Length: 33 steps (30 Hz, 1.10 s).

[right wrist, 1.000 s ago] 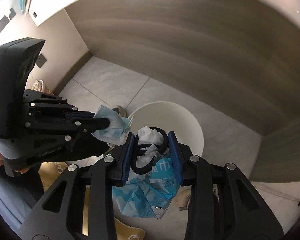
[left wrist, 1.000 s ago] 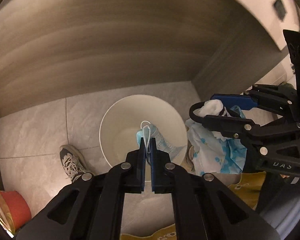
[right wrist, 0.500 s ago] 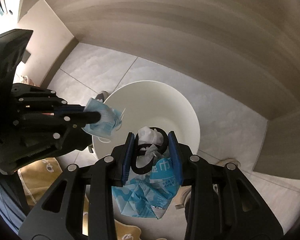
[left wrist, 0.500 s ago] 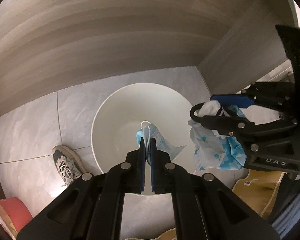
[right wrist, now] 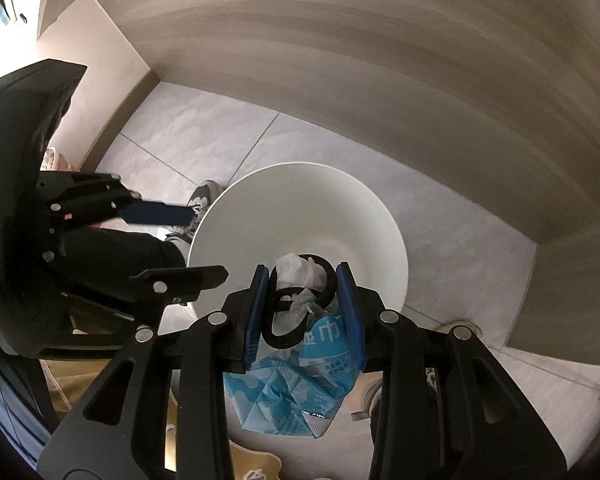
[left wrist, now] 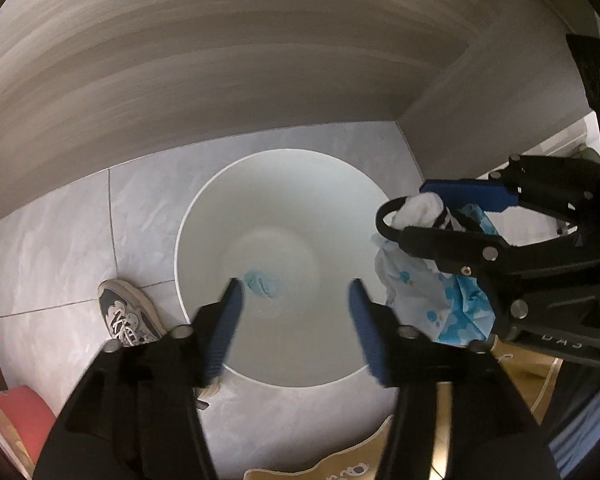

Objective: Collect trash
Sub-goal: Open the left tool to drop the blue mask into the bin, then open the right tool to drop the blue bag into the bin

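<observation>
A white round bin (left wrist: 204, 216) (right wrist: 380, 216) stands on the grey tile floor below both grippers. A blue face mask (left wrist: 262, 282) lies blurred deep inside it. My left gripper (left wrist: 294, 290) hangs over the bin, its jaws opening with nothing between them. My right gripper (right wrist: 302, 276) is shut on a bundle of trash (right wrist: 320, 360): a blue-and-white tissue packet, a white crumpled tissue and a black ring. In the left wrist view that bundle (left wrist: 428, 280) hangs just beyond the bin's right rim, where the right gripper (left wrist: 414, 208) holds it.
A grey wood-grain panel rises behind the bin and turns a corner at the right. A person's sneaker (left wrist: 126, 318) stands left of the bin. A red container (left wrist: 24, 412) sits at the lower left. A tan mat (left wrist: 516, 376) lies at the lower right.
My left gripper has opened and the blue mask has dropped from it into the bin. Both grippers have come lower over the bin. The right grip is unchanged.
</observation>
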Available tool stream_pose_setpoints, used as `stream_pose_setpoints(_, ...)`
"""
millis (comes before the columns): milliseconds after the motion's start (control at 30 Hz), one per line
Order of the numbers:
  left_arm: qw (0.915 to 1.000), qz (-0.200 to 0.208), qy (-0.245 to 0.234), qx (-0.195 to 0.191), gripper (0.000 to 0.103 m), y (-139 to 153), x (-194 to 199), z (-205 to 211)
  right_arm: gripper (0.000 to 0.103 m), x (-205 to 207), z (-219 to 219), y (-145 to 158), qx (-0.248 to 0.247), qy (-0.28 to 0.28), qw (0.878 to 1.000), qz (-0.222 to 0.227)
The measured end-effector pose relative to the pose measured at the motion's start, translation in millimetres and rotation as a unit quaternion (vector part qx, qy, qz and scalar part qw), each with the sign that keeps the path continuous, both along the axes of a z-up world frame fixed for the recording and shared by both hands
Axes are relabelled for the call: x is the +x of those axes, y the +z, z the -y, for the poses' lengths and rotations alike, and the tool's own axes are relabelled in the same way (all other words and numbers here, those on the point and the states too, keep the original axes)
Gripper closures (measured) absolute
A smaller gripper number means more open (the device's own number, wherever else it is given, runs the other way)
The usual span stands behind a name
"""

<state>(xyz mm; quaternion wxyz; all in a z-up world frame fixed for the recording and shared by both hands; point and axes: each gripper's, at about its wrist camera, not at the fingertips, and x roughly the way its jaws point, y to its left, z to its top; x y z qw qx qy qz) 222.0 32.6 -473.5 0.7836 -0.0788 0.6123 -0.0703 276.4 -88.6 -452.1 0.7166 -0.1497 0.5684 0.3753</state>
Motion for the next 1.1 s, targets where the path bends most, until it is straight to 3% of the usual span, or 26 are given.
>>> stream_pose_setpoints(67, 0.9998, 0.004, 0.010, 0.017, 0.017, 1, 1, -2, 0.070, 0, -1, 0, -0.001, -0.001, 1.000, -0.001)
stream_pose_setpoints(167, 0.9972, 0.006, 0.029, 0.068, 0.006, 3, 2, -6, 0.070, 0, -2, -1, -0.005, 0.000, 1.000, -0.003)
stream_pose_setpoints(367, 0.9952, -0.011, 0.040, 0.089, 0.006, 4, 3, -19, 0.070, -1, -10, -7, -0.017, 0.009, 1.000, -0.004)
stream_pose_setpoints(567, 0.9942, -0.002, 0.049, 0.095, 0.006, 25, -3, -41, 0.070, -4, -22, -18, -0.026, 0.025, 0.999, -0.007)
stream_pose_setpoints(733, 0.9928, 0.023, 0.084, 0.082, 0.006, 51, -17, -68, 0.070, -5, -32, -35, -0.043, 0.037, 0.998, -0.012)
stream_pose_setpoints(867, 0.9920, 0.022, 0.100, 0.074, 0.006, 55, -21, -80, 0.070, -6, -37, -44, -0.057, 0.039, 0.997, -0.015)
stream_pose_setpoints(1100, 0.9942, 0.028, 0.073, 0.074, 0.006, 58, -16, -73, 0.069, -9, -45, -52, -0.063, 0.043, 0.997, -0.013)
